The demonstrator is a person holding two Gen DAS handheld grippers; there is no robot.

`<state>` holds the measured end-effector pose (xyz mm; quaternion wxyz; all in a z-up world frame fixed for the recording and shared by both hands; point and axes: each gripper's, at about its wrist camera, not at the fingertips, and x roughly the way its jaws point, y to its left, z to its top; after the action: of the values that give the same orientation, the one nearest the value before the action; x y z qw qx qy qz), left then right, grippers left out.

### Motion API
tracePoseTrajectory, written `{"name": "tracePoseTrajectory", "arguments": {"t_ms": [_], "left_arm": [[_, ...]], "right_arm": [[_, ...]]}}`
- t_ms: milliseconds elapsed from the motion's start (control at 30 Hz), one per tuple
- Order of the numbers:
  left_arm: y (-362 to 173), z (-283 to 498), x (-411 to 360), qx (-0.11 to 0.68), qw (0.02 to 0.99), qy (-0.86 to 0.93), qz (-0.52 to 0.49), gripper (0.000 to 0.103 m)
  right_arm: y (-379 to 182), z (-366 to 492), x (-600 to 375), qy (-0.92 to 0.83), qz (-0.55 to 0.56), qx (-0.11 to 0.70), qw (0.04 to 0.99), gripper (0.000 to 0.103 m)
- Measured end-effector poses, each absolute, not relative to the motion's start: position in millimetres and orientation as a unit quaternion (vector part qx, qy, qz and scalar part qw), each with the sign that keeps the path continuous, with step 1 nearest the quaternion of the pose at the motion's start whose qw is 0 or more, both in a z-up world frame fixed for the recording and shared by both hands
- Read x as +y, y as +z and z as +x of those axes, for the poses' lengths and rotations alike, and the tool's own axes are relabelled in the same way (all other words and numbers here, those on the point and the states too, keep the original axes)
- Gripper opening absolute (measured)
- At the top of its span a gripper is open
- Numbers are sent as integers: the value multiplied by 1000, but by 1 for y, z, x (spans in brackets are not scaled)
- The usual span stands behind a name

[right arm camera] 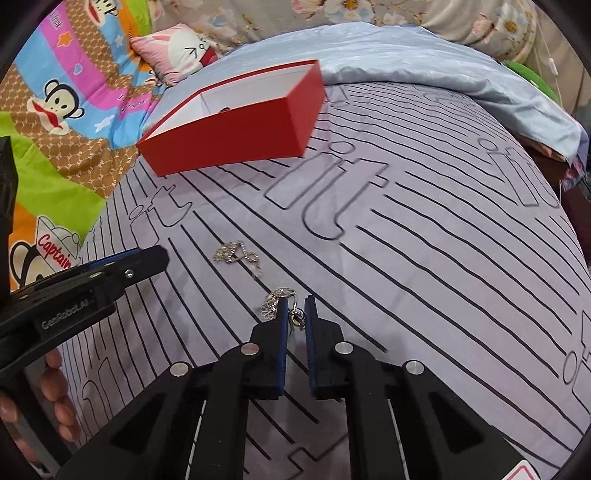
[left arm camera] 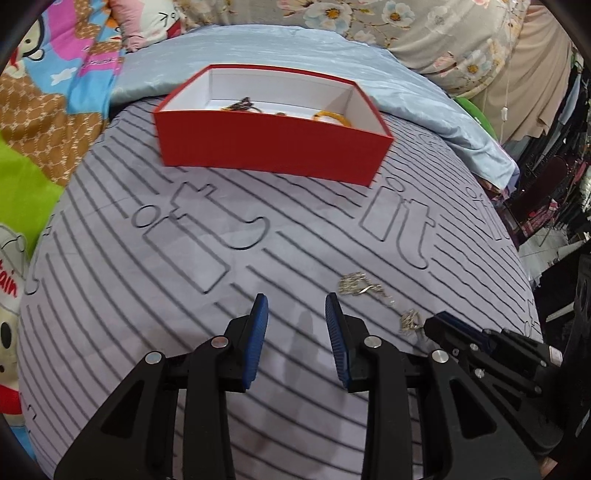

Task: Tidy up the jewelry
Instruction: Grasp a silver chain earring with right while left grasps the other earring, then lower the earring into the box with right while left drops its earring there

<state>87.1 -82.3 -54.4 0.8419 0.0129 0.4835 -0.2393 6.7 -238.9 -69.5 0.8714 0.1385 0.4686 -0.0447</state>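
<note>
A red box with a white inside stands on the striped grey bedsheet and holds an orange bangle and a dark piece. It also shows in the right wrist view. A silver chain lies on the sheet, right of my open, empty left gripper. It also shows in the right wrist view. My right gripper has its jaws narrowly apart around a silver earring; whether they grip it I cannot tell. That earring also shows in the left wrist view.
A pale blue quilt lies behind the box. Cartoon monkey bedding and a pink plush pillow are on the left. A floral pillow is at the back. The bed edge drops off on the right.
</note>
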Motion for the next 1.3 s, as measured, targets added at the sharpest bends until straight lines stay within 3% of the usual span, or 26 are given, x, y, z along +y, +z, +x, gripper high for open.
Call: {"name": "tracePoseTrajectory", "arguments": {"t_ms": [400, 467, 533, 700, 1300], "left_arm": [[-76, 95, -133, 486, 833, -264, 26, 29], [-77, 95, -137, 482, 835, -262, 33, 24], [-78, 95, -139, 480, 836, -263, 36, 9], [-76, 93, -139, 475, 838, -265, 42, 3], [-33, 90, -73, 465, 850, -247, 2, 3]], "right_arm": [[-74, -9, -255, -48, 156, 469, 868, 8], [-73, -9, -255, -47, 157, 467, 869, 8], [-72, -10, -255, -46, 158, 466, 869, 8], [-68, -12, -255, -45, 161, 461, 871, 8], [-17, -6, -238, -17, 149, 416, 897, 8]]}}
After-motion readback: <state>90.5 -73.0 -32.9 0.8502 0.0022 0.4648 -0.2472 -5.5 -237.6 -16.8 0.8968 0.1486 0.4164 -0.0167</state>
